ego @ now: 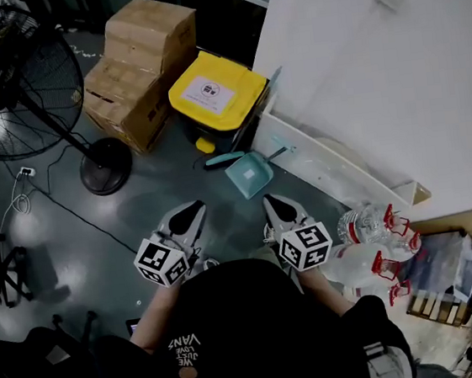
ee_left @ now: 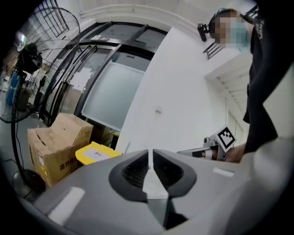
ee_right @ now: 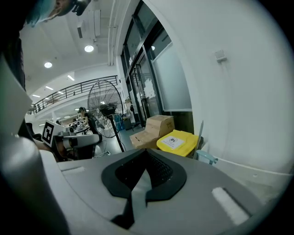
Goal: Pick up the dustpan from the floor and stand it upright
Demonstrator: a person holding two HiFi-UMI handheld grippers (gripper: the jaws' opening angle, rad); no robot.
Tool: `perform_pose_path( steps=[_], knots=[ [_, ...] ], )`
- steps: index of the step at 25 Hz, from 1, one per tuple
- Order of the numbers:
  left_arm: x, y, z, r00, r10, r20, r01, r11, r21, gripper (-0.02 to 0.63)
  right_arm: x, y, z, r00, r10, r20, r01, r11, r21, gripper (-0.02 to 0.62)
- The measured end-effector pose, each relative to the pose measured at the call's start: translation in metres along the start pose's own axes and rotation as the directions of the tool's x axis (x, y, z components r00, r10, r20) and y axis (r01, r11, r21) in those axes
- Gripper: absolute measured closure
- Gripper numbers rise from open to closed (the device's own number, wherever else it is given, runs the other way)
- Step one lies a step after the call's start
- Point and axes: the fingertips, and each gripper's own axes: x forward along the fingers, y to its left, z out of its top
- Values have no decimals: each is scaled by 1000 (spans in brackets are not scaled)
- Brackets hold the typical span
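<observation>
Two hand-held grey grippers with marker cubes hover side by side above the dark grey floor, and we find both empty. We see the left gripper with its jaws a sliver apart, nothing in the slit, and the right gripper with its jaws pressed together on nothing. Ahead of us, apart from both, the small teal plastic dustpan lies on the floor just beside the black bin with a yellow lid, near the foot of the white wall.
</observation>
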Motion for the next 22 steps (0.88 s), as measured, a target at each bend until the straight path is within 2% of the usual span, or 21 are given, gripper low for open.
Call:
perform_pose_path(
  steps=[4, 13, 22],
  knots=[
    [-10, -1, 4, 1000, 0, 13, 0, 1000, 14, 552, 0, 10, 2, 1000, 27, 1, -27, 1000, -15, 594],
    [-32, -2, 2, 1000, 23, 10, -23, 999, 23, 554, 4, 29, 1, 998, 62, -11, -62, 996, -62, 594],
    [-50, 2, 2, 998, 64, 20, -64, 998, 18, 554, 7, 35, 3, 999, 49, -14, -51, 993, -107, 595]
  ],
)
